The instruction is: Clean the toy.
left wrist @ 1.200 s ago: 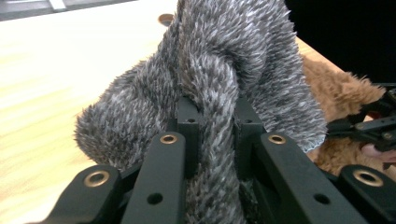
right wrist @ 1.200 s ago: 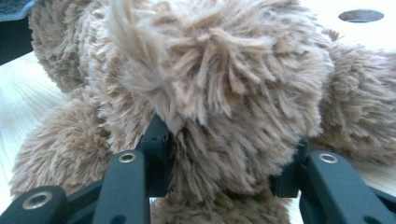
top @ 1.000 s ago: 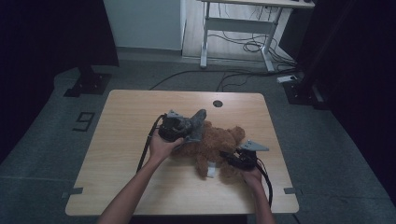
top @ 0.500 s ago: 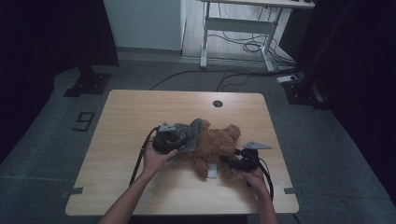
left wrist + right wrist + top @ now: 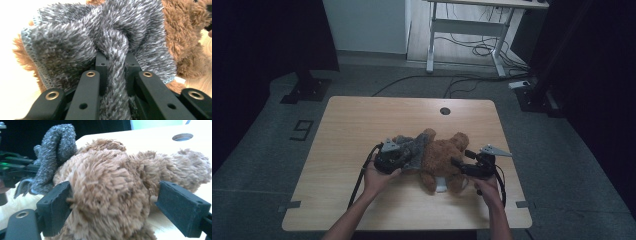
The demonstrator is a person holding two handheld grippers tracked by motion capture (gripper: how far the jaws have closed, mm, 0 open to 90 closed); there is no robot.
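Observation:
A brown teddy bear [image 5: 442, 156] lies on the wooden table [image 5: 362, 120], right of centre. A grey fuzzy cloth [image 5: 414, 150] drapes over the bear's left end. My left gripper [image 5: 404, 157] is shut on a bunched fold of that cloth [image 5: 100, 32], with the bear [image 5: 185, 37] just behind it. My right gripper [image 5: 463, 158] is at the bear's right side. Its jaws have just been opening and stand wide on either side of the bear's body [image 5: 105, 185]; the right pad is clear of the fur. The cloth [image 5: 57, 147] rises at the far left of the right gripper view.
A round cable hole [image 5: 444, 110] sits in the table behind the bear. Bare wood lies to the left and along the front edge. A white desk frame [image 5: 472, 30] with floor cables stands beyond the table, and dark stands flank it.
My left gripper has drawn the grey cloth down and toward the person's side over the bear. My right gripper's jaws have spread from a tight hold on the bear to wide apart.

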